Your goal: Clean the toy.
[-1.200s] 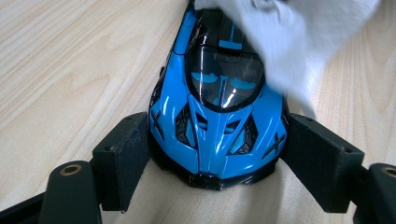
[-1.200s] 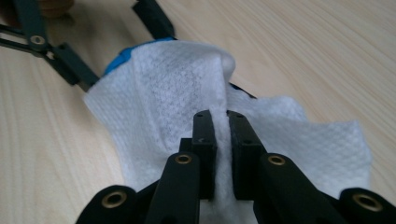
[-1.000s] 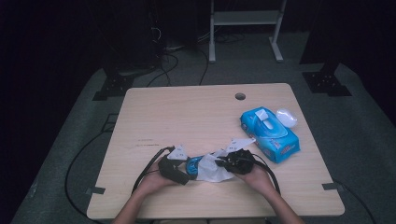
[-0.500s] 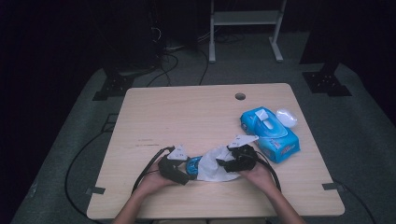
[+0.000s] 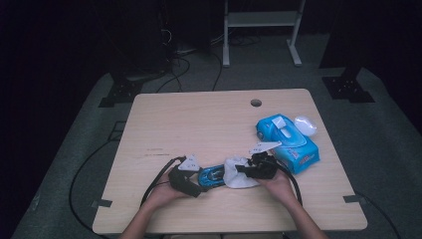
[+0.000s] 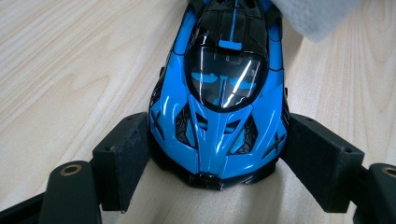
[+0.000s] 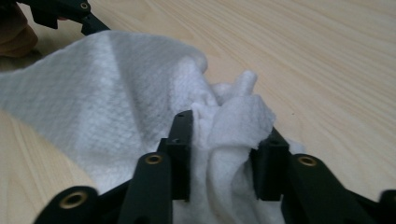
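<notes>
The blue toy car (image 6: 219, 107) was clamped by the left gripper (image 6: 217, 163). The white wipe (image 7: 140, 121) at its 3 o'clock was pinched as the right gripper (image 7: 224, 156) jaws had just been closing. The wipe could be dropped if bunched loosely.

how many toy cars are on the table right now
1. The blue toy car sits near the table's front edge, clamped at its nose by the left gripper, its far end under the white wipe.

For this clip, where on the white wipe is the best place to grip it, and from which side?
Judging by its pose, grip the wipe at the raised bunched fold on its side away from the blue toy car, coming from there: the fold stands up, the rest drapes flat.
</notes>
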The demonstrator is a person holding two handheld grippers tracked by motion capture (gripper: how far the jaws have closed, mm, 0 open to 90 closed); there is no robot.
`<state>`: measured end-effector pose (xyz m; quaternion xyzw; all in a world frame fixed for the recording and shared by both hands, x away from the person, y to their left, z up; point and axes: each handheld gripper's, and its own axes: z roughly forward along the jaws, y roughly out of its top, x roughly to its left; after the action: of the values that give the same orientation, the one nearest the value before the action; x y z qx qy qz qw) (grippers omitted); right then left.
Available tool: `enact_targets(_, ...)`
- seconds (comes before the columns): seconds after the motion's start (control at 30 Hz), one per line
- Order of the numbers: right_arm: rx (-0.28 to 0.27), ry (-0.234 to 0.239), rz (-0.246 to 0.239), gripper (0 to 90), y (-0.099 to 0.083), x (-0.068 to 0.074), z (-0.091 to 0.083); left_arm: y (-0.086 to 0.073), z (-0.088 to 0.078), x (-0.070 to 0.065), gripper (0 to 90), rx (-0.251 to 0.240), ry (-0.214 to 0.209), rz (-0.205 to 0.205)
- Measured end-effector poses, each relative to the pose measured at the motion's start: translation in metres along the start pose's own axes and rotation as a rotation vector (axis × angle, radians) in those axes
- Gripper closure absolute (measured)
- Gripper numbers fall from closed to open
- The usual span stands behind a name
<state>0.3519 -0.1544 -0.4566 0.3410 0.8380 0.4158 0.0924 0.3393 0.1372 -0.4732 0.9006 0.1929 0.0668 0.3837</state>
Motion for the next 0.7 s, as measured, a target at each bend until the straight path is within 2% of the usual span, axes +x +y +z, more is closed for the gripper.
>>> enact_targets(0.03,-0.015,-0.021,-0.016,78.7,0.001,0.001,-0.005,0.000,0.000,0.000,23.9,0.000,0.000,0.000)
enact_targets(0.07,-0.030,-0.027,-0.020,80.1,0.001,0.001,-0.007,0.000,0.000,0.000,23.8,-0.001,0.001,0.001)
enact_targets(0.1,-0.050,-0.053,-0.029,81.2,0.003,0.001,-0.012,0.000,0.000,0.000,23.8,-0.001,0.001,0.001)
enact_targets(0.13,-0.050,-0.053,-0.029,81.2,0.003,0.001,-0.012,0.000,0.000,0.000,23.8,-0.002,0.001,0.001)
enact_targets(0.27,-0.090,-0.211,-0.090,83.1,0.009,0.007,-0.023,0.000,0.000,0.000,23.8,-0.003,0.001,0.000)
enact_targets(0.37,-0.056,-0.315,-0.185,83.3,0.010,0.018,-0.021,0.000,0.001,0.000,23.8,-0.004,0.002,0.000)
enact_targets(0.47,-0.004,-0.338,-0.279,82.8,0.010,0.035,-0.012,0.000,0.001,-0.001,23.8,-0.006,0.003,-0.003)
enact_targets(0.53,0.023,-0.326,-0.345,81.0,0.010,0.046,-0.005,0.000,0.001,-0.001,23.8,-0.005,0.002,-0.003)
enact_targets(0.57,0.044,-0.317,-0.399,76.5,0.010,0.055,0.001,0.000,0.001,-0.001,23.8,-0.005,0.001,-0.003)
enact_targets(0.6,0.044,-0.317,-0.399,76.5,0.010,0.055,0.001,0.000,0.000,-0.001,23.8,-0.004,0.002,-0.003)
enact_targets(0.7,0.046,-0.293,-0.417,68.3,0.011,0.062,0.003,0.000,0.000,-0.001,23.8,-0.004,0.001,-0.004)
